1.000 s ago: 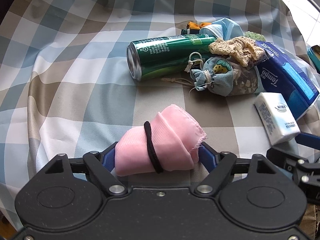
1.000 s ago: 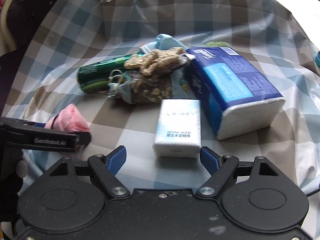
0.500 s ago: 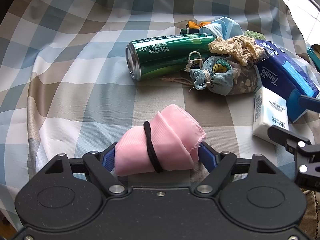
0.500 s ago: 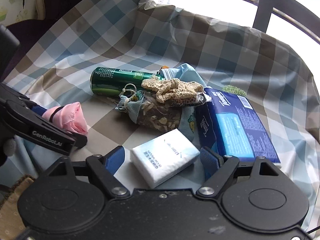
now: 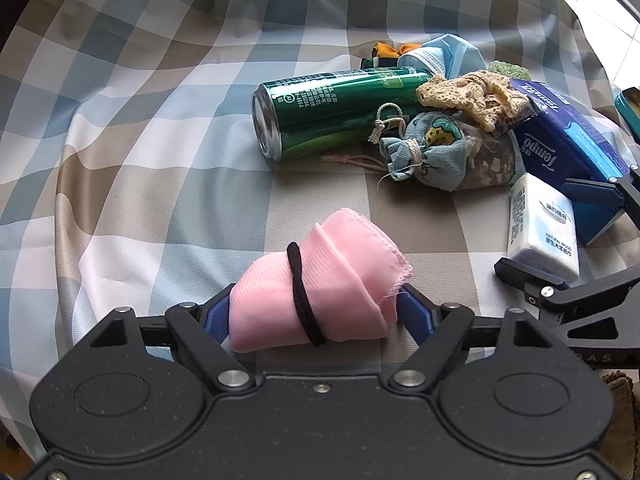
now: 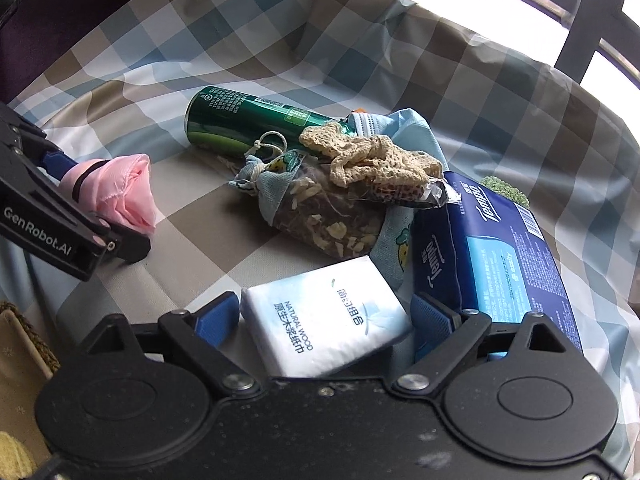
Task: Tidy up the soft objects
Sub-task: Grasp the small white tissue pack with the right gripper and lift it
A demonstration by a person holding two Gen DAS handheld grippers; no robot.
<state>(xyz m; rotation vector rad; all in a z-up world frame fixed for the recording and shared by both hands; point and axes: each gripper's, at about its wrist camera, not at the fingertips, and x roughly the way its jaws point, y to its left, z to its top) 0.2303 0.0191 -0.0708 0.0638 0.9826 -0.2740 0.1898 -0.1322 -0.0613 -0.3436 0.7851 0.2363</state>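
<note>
A rolled pink cloth (image 5: 332, 292) bound with a black hair tie lies on the checked tablecloth (image 5: 160, 160). My left gripper (image 5: 316, 298) holds it; both blue pads still touch its ends while the jaws are opening. The right wrist view shows this gripper (image 6: 92, 200) and the pink cloth (image 6: 128, 192) at the left. A white tissue pack (image 6: 324, 320) lies flat between the fingers of my right gripper (image 6: 324, 300). Those jaws are opening, with small gaps beside the pack. The left wrist view has the right gripper (image 5: 556, 232) around the pack (image 5: 542, 228).
Behind lie a green can (image 5: 332, 108) on its side, a small blue drawstring pouch (image 5: 428, 152), a beige crocheted piece (image 5: 472, 96), a blue face mask (image 5: 444, 56) and a large blue tissue package (image 6: 492, 252). A woven mat edge (image 6: 24, 344) shows at the near left.
My right gripper has rolled and moved in over the white tissue pack, its jaws now wider on either side. The left gripper has stayed put with the pink cloth.
</note>
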